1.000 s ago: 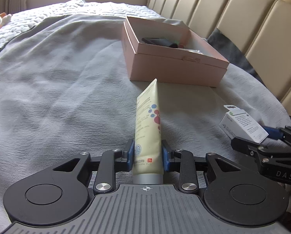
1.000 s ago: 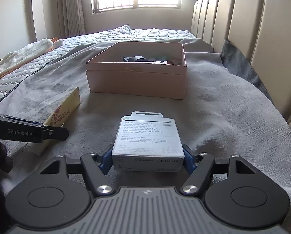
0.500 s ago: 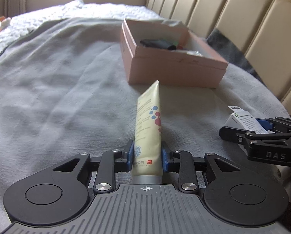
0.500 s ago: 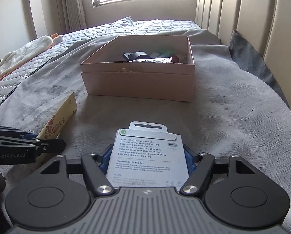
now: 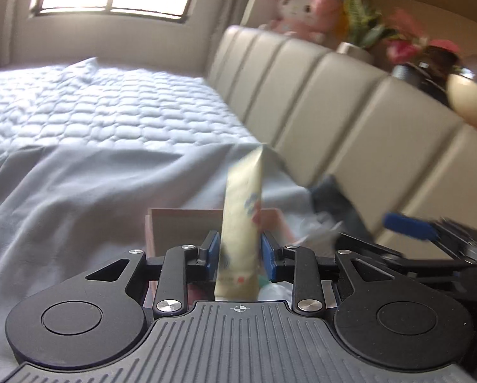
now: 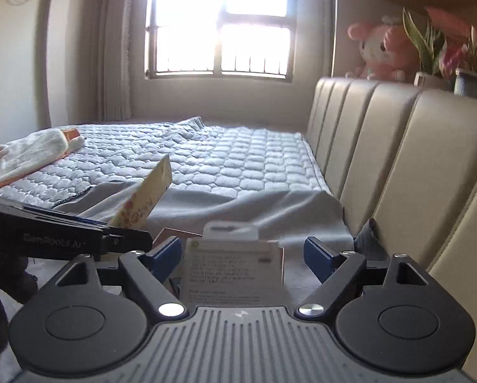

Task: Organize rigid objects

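My left gripper (image 5: 240, 252) stands over the pink box (image 5: 187, 220); its jaws have spread slightly and a cream tube (image 5: 241, 217) stands between them with thin gaps at the pads. My right gripper (image 6: 240, 253) is open over the same box (image 6: 165, 234). The white cable box (image 6: 232, 268) lies between its spread fingers, touching neither pad. The tube also shows at the left of the right wrist view (image 6: 146, 198), with the left gripper (image 6: 79, 239) below it. The right gripper's blue pad shows in the left wrist view (image 5: 407, 225).
A beige padded headboard (image 6: 398, 159) runs along the right. A grey sheet (image 5: 79, 198) and a quilted mattress (image 6: 222, 159) lie ahead. A pink plush toy (image 6: 382, 51) and potted plants (image 6: 430, 48) sit on the ledge above. A cloth bundle (image 6: 24, 156) lies at far left.
Both grippers have risen and moved forward over the pink box and tilted up. The right jaws opened off the cable box. The left jaws loosened around the tube.
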